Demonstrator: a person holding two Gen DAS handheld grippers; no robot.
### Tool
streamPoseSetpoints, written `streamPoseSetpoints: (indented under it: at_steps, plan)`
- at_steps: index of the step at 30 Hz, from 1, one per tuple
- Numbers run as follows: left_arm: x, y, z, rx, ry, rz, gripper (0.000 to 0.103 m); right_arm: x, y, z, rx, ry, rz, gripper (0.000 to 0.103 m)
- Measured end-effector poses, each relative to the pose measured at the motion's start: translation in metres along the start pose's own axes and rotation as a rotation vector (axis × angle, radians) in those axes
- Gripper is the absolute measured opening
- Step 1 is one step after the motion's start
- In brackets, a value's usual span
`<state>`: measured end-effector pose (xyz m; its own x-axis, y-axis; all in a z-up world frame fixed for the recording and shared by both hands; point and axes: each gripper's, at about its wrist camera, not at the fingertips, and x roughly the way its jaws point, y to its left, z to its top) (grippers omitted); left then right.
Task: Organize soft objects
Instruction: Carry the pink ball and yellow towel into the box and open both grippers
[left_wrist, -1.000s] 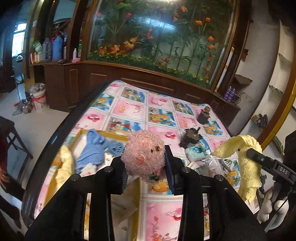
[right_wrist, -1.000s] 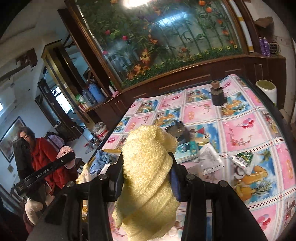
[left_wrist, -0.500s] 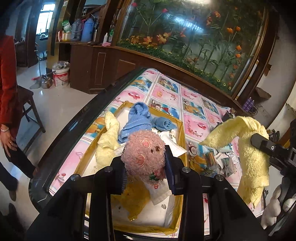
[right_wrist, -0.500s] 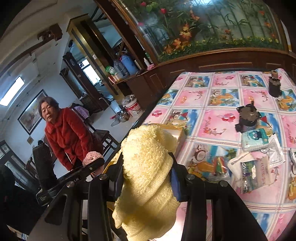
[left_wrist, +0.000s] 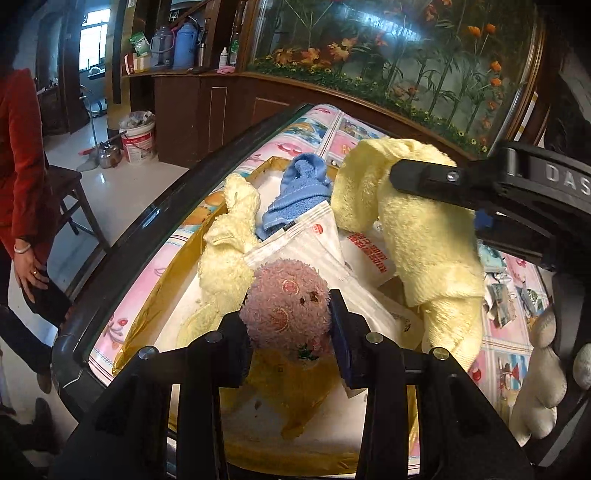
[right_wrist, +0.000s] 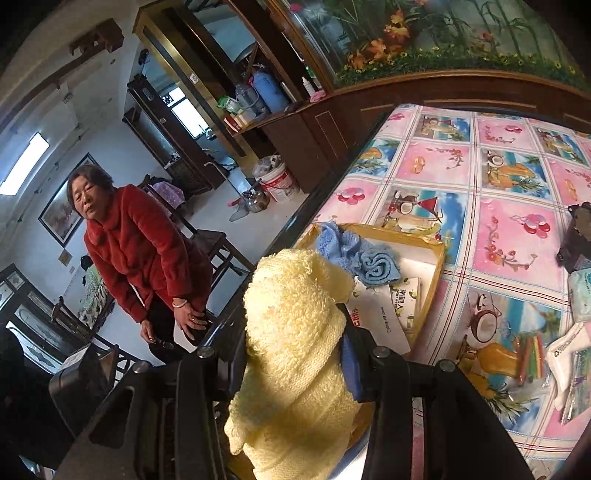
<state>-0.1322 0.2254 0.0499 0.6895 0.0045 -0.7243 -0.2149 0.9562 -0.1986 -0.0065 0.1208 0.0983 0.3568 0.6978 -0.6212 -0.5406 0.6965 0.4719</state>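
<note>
Left gripper (left_wrist: 291, 314) jaws opening with pink plush (left_wrist: 286, 302) still between them, over near end of tray (left_wrist: 147, 306). Right gripper (right_wrist: 295, 350) jaws clenched on yellow towel (right_wrist: 295, 332), over tray's right side. Blue towel (left_wrist: 295, 195) lies at tray's far end.

Your yellow towel (right_wrist: 295, 350) covers the left finger of your right gripper (right_wrist: 295, 332) in the right wrist view, hides the near part of the gold-rimmed tray (right_wrist: 432, 273) and runs off the bottom edge. In the left wrist view your pink plush ball (left_wrist: 286, 304) fills the gap between the fingers of the left gripper (left_wrist: 288, 325), whose jaws are opening, so you cannot tell whether the pads touch it. There the red print on the white packets (left_wrist: 314, 251) is too small to read, and a bystander in red (left_wrist: 18, 147) is cut off by the left edge.
</note>
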Motion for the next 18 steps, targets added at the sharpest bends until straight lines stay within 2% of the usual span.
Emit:
streamPoseSetpoints:
  at_steps: [7, 11, 13, 15, 18]
  plan:
    - [0.006, -0.003, -0.003, 0.03, -0.012, 0.116, 0.039, 0.052, -0.016, -0.011, 0.047, 0.119, -0.073, 0.043]
    - [0.002, -0.001, 0.001, 0.031, -0.043, 0.173, 0.043, 0.059, -0.011, -0.016, 0.0, 0.111, -0.109, 0.044]
    - [0.002, 0.001, 0.004, 0.024, -0.047, 0.204, 0.047, 0.061, -0.009, -0.016, -0.014, 0.112, -0.116, 0.046]
    - [0.0, 0.002, 0.005, 0.022, -0.06, 0.237, 0.059, 0.061, -0.007, -0.017, -0.027, 0.113, -0.111, 0.051]
    - [-0.003, 0.0, 0.005, 0.032, -0.075, 0.273, 0.062, 0.058, -0.007, -0.013, -0.016, 0.108, -0.08, 0.054]
